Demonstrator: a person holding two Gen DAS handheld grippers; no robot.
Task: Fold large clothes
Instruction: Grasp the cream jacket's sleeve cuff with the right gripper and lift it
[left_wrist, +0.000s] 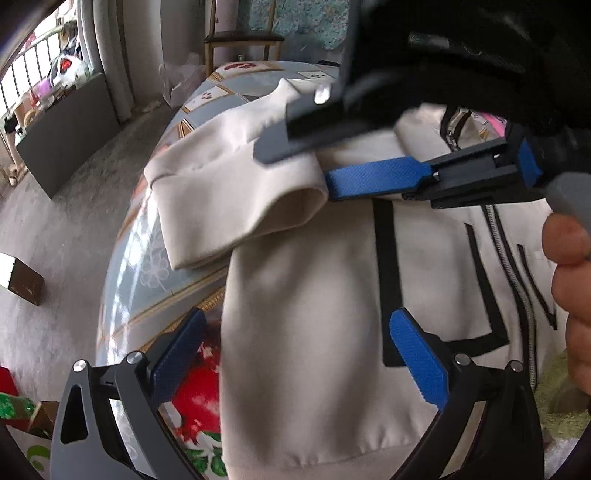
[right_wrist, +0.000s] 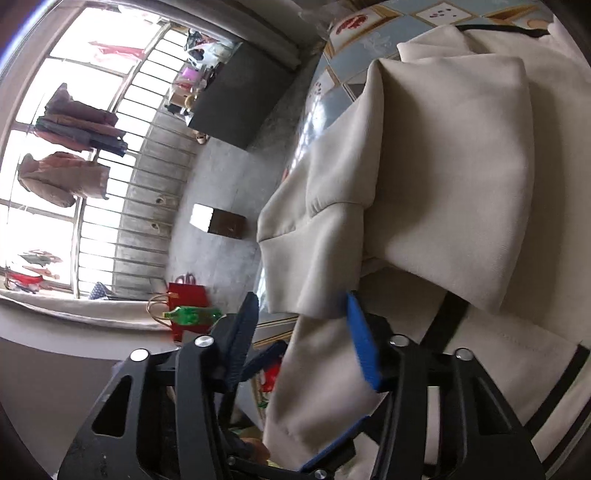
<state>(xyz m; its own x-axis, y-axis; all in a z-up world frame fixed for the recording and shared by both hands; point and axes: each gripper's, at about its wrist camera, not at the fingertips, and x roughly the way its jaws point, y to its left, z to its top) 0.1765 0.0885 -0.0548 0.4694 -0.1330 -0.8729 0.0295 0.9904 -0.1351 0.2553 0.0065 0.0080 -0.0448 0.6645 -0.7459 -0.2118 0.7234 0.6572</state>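
Observation:
A cream zip jacket (left_wrist: 306, 369) with black trim lies spread on the glossy patterned table (left_wrist: 147, 258). One sleeve is folded across its body and ends in a wide cuff (left_wrist: 236, 210). My right gripper (left_wrist: 295, 170) comes in from the upper right. Its dark finger lies over the cuff and its blue pad sits against the cuff's edge, shut on it. In the right wrist view the cuff (right_wrist: 310, 258) fills the gap between the right gripper's (right_wrist: 301, 299) fingertips. My left gripper (left_wrist: 299, 317) hangs open low over the jacket's body, holding nothing.
A person's fingers (left_wrist: 569, 258) show at the right edge. A green towel (left_wrist: 565, 417) lies by the jacket's lower right. Beyond the table's left edge the floor holds a cardboard box (left_wrist: 22, 280), a dark cabinet (left_wrist: 66, 147) and a red bag (right_wrist: 186, 299). A chair (left_wrist: 243, 40) stands behind.

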